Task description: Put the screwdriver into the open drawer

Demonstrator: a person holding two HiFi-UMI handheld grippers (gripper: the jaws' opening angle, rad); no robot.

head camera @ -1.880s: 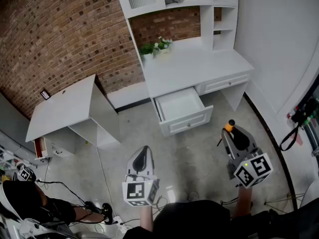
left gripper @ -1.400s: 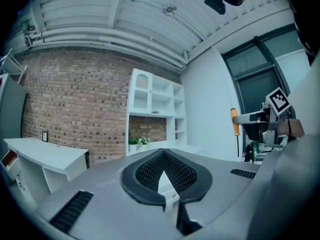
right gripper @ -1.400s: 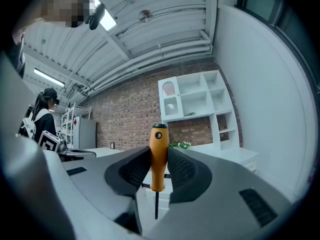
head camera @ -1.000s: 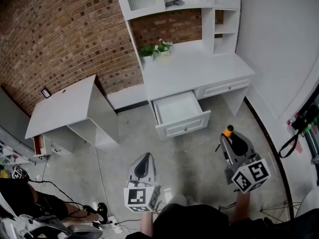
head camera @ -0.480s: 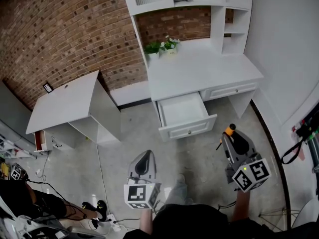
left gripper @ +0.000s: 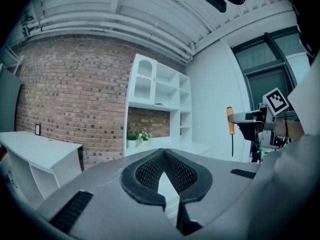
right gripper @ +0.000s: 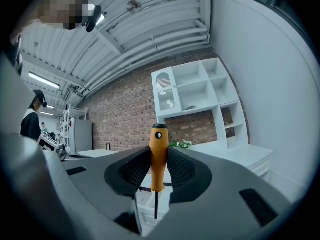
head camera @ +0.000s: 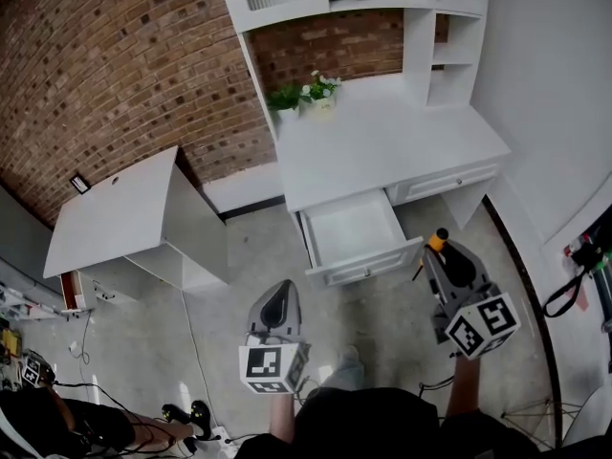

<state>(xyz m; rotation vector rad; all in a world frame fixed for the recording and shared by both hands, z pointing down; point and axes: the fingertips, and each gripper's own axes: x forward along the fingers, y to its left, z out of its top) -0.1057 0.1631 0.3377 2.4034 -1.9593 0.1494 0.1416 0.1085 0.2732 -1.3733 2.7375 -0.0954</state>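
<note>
An orange-handled screwdriver (right gripper: 158,154) stands upright between the pads of my right gripper (right gripper: 159,159), which is shut on its handle, with the dark shaft hanging below. In the head view the right gripper (head camera: 442,252) holds the screwdriver (head camera: 437,242) just right of the front of the open drawer (head camera: 352,228), which is white and empty. My left gripper (head camera: 283,293) hovers over the floor below the drawer's left front corner. Its tips meet, and the left gripper (left gripper: 163,154) holds nothing. From the left gripper view the screwdriver (left gripper: 230,121) shows at the right.
The drawer belongs to a white desk (head camera: 382,142) with a shelf unit above and small plants (head camera: 306,92) on it, against a brick wall. A low white cabinet (head camera: 124,208) stands at the left. Cables (head camera: 182,414) lie on the floor at the bottom left.
Both grippers and the camera have moved towards the desk, so the open drawer now lies closer to the right gripper. Neither grip has changed.
</note>
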